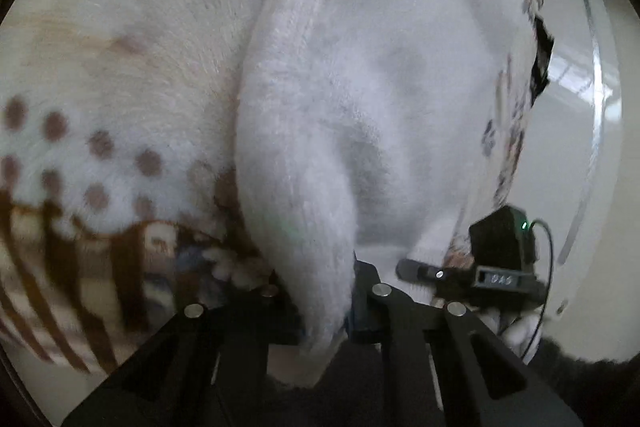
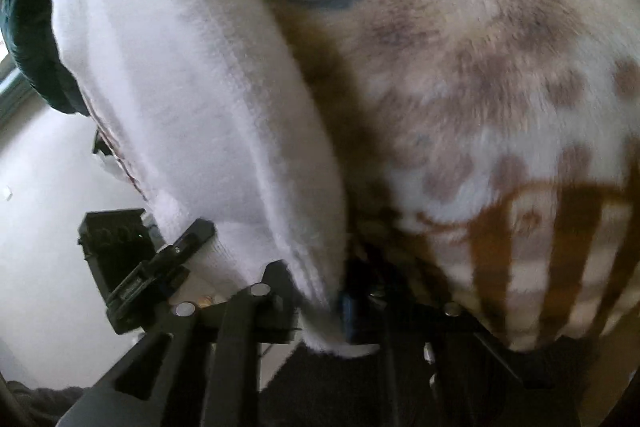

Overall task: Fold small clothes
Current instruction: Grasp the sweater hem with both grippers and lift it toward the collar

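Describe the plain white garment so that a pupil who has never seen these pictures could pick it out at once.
Start from the big fleece blanket with brown dots and stripes filling the background. In front of it hangs the white garment, pinched by the left gripper and the right gripper. Unlike the blanket, it is unpatterned on the fluffy side shown.

Likely a home interior, fleece blanket (image 2: 500, 99) printed with brown dots and stripes filling the view past the jaws, glossy white table (image 1: 576, 147) beside them, window edge (image 2: 12, 83) far left of the right wrist view
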A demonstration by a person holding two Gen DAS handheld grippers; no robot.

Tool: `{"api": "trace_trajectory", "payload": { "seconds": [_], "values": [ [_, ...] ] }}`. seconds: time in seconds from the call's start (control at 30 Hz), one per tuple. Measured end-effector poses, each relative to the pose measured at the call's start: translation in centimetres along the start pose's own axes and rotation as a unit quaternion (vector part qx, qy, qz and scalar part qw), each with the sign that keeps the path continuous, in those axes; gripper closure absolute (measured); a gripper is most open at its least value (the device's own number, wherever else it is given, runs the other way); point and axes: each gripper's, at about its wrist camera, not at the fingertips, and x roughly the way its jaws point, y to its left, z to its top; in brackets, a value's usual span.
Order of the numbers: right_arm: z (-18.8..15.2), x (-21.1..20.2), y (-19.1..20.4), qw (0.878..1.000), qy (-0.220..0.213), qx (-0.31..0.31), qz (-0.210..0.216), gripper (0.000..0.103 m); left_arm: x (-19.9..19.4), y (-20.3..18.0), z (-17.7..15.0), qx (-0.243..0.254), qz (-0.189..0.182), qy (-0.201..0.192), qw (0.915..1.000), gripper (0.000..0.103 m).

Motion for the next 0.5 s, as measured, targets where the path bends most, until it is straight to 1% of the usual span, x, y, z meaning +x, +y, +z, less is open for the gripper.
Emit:
{"api": "trace_trajectory", "payload": {
  "seconds": [0.07,0.1,0.17,0.23,0.27,0.3,0.33,0.37,0.4,0.43,0.5],
  "values": [
    [-0.9,-1.0,1.0,1.000,-0.009,-0.007,0.009,0.092,-1.8,-0.4,-0.4,-0.014,-0.017,-0.011,0.9997,0.092],
    [-1.4,-1.6,2.2,1.000,-0.013,-0.016,0.019,0.092,-3.0,-0.8,-0.4,-0.020,-0.033,-0.020,0.9991,0.092],
    [-1.8,-3.2,4.3,0.999,-0.020,-0.035,0.036,0.092,-5.1,-2.5,0.1,-0.014,-0.048,-0.037,0.9981,0.092],
    [-1.9,-5.1,7.3,0.996,-0.033,-0.060,0.060,0.092,-6.9,-4.7,1.1,0.002,-0.063,-0.055,0.9965,0.092],
    [-1.6,-6.5,8.9,0.994,-0.043,-0.071,0.068,0.092,-7.8,-5.9,2.0,0.010,-0.070,-0.070,0.9951,0.092],
    [-1.2,-7.7,10.5,0.992,-0.055,-0.083,0.078,0.092,-8.8,-7.5,3.6,0.018,-0.083,-0.088,0.9925,0.092],
    [-0.6,-9.0,12.4,0.989,-0.070,-0.095,0.089,0.092,-9.1,-8.2,4.5,0.021,-0.094,-0.098,0.9905,0.092],
    [0.2,-10.1,14.0,0.986,-0.084,-0.104,0.095,0.092,-9.9,-9.8,6.5,0.030,-0.113,-0.119,0.9860,0.092],
    [1.5,-11.8,16.5,0.981,-0.105,-0.123,0.104,0.092,-10.4,-10.8,8.5,0.039,-0.117,-0.136,0.9830,0.092],
    [2.3,-12.8,18.3,0.978,-0.119,-0.134,0.110,0.092,-10.7,-11.5,9.6,0.044,-0.121,-0.147,0.9807,0.092],
    [5.3,-15.5,22.7,0.968,-0.160,-0.161,0.111,0.093,-11.6,-13.4,13.5,0.054,-0.136,-0.175,0.9737,0.092]
  ]
}}
